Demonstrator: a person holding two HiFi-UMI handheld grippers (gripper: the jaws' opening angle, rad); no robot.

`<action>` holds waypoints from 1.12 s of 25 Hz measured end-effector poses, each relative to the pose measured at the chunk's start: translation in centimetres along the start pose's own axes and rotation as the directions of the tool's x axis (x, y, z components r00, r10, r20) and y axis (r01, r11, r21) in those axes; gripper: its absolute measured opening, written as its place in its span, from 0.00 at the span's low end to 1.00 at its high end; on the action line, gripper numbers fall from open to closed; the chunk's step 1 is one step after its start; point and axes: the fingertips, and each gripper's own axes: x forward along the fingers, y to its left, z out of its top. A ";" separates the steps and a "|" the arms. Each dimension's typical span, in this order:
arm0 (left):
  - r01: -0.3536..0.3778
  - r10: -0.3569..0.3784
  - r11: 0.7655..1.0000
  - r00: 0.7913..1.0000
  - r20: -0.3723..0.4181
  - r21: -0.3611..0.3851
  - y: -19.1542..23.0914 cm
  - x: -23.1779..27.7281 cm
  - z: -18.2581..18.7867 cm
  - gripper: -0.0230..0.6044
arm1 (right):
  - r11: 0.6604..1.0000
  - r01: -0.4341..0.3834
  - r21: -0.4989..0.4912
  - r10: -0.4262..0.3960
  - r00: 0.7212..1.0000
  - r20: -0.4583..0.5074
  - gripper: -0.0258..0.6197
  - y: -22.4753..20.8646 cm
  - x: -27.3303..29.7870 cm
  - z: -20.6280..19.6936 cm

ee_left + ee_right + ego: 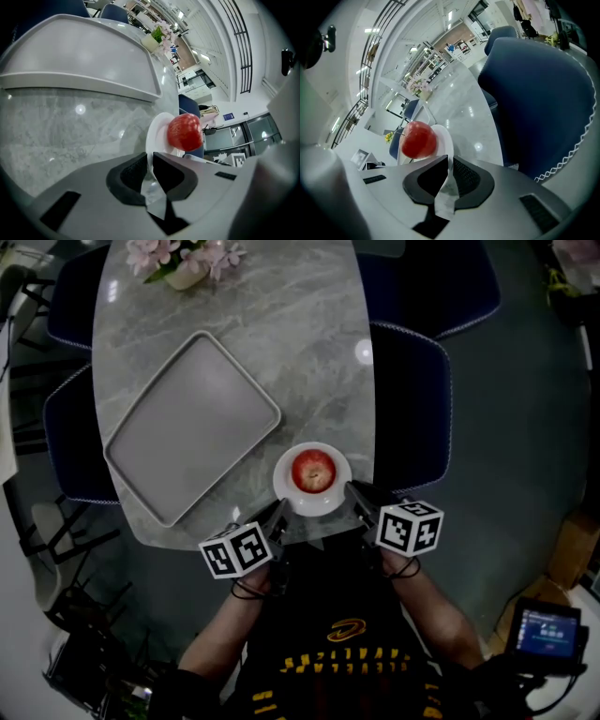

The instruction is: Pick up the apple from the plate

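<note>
A red apple (313, 471) sits on a small white plate (284, 486) near the front edge of the marble table (300, 343). My left gripper (279, 511) is just left of the plate at the table's edge; my right gripper (355, 492) is just right of it. Neither touches the apple. In the left gripper view the apple (185, 132) lies beyond and right of the shut left gripper (151, 160), on the plate (156, 137). In the right gripper view the apple (418, 139) and plate (444, 137) lie beyond and left of the shut right gripper (450, 162). Both hold nothing.
A large grey tray (192, 423) lies on the table left of the plate. A pot of pink flowers (185, 263) stands at the far end. Dark blue chairs (414, 390) line both sides of the table. A hand-held screen (547, 630) shows at lower right.
</note>
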 end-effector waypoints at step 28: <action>-0.048 0.048 0.999 0.999 -0.026 0.012 0.4 0.4 -2.5 0.10 | 0.999 0.029 0.020 -0.028 0.999 -0.033 0.11 -1.6 -1.1 -2.3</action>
